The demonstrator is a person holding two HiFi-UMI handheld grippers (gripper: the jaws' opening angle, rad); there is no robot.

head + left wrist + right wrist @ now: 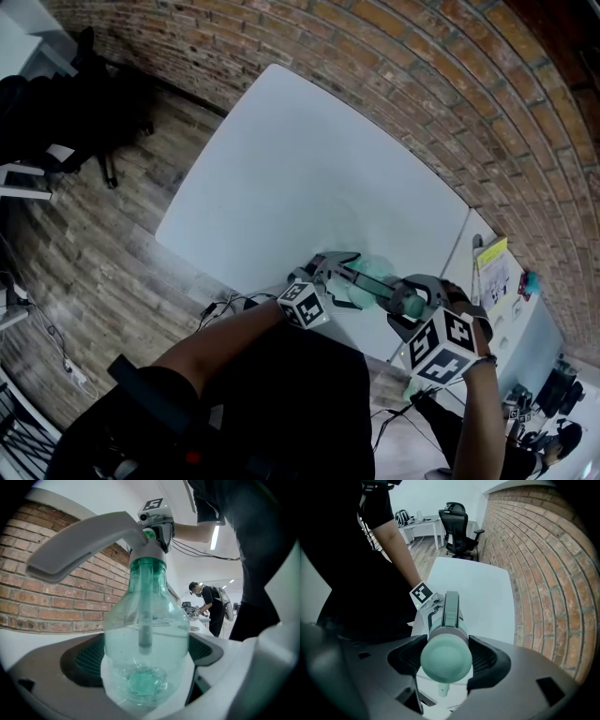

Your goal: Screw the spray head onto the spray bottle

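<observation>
- Head view: the left claw (349, 278) and the right claw (405, 298) meet around a pale green spray bottle (375, 272). It is held in the air over the near edge of a white tabletop (300, 178). The claws cover most of the bottle, so the joint cannot be seen here.
- Left gripper view: the left claw is clamped on the bottle's clear, round body. The grey spray head (89, 541) sits on the neck, with its tube hanging inside the bottle. The collar hides the thread, so how tight it is cannot be judged.
- Right gripper view: the right claw is closed on the head's green rounded end. The bottle is hidden behind the head.
- Likely step: twisting the head down. This calls for a steady left grip and the right claw turning in line with the neck, so the thread does not cross.
</observation>
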